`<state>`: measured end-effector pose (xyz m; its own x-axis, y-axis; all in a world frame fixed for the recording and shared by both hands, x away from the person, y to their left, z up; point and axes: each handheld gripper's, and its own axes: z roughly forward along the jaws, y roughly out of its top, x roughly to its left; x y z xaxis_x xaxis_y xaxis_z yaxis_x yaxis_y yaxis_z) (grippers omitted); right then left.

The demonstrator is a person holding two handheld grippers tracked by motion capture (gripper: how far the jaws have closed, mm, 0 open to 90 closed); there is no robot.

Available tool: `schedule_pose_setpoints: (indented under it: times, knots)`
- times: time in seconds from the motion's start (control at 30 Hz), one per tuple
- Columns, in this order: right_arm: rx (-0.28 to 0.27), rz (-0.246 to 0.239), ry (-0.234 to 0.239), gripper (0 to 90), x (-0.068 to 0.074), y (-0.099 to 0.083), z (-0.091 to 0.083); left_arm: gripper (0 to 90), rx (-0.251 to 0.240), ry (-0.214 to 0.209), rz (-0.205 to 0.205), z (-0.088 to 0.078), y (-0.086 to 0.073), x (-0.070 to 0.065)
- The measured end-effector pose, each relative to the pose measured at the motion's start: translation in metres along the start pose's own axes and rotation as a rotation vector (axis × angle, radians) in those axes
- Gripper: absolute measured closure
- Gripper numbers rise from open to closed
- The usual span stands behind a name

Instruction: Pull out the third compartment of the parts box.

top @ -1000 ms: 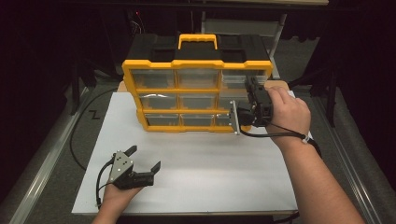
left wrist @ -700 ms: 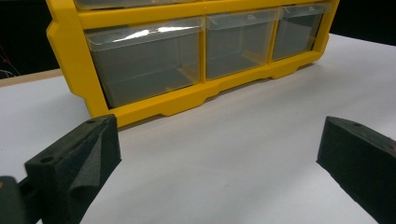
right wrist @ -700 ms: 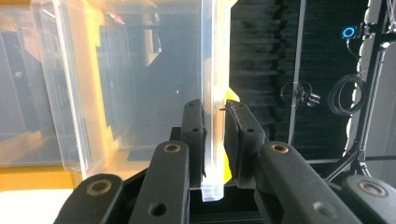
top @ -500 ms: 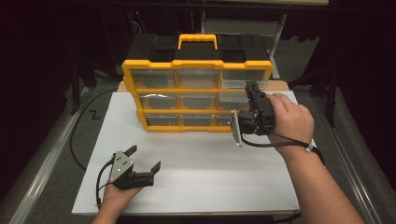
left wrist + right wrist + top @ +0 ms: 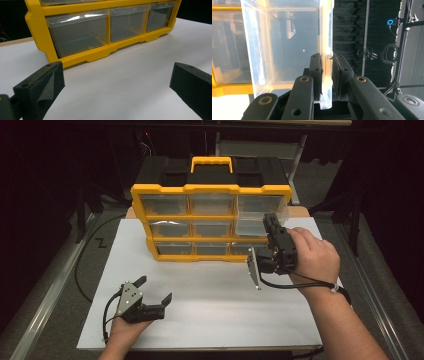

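A yellow organiser [image 5: 210,187] with a black back and several clear drawers stands upright on a white board [image 5: 210,315]. Its middle right drawer [image 5: 250,226] sticks out of its slot toward me. My right gripper [image 5: 270,222] is shut on that drawer's front wall; in the right gripper view the jaws [image 5: 326,65] pinch the clear wall [image 5: 325,37] from both sides. My left gripper [image 5: 155,289] rests on the board at the front left, open and empty. In the left gripper view its wide-apart jaws [image 5: 117,82] face the organiser's bottom row [image 5: 82,57].
A black cable [image 5: 82,265] loops off the board's left side. Dark floor and stand legs [image 5: 350,210] surround the table. Bare white board [image 5: 210,285] lies between the organiser and the near edge.
My right hand has drawn back toward the near side with the drawer in its jaws, so the drawer stands farther out of its slot. The left gripper has stayed put.
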<state>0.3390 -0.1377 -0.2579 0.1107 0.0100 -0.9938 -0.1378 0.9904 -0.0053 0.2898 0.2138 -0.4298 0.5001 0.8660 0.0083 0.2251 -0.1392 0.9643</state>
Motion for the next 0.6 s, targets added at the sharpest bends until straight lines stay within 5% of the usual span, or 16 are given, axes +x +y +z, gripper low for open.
schedule_pose_setpoints:
  times: [0.6]
  knots:
    - [-0.014, 0.003, -0.012, 80.5, 0.005, 0.002, -0.013, 0.5, -0.001, -0.001, -0.001, -0.001, 0.000, 0.000]
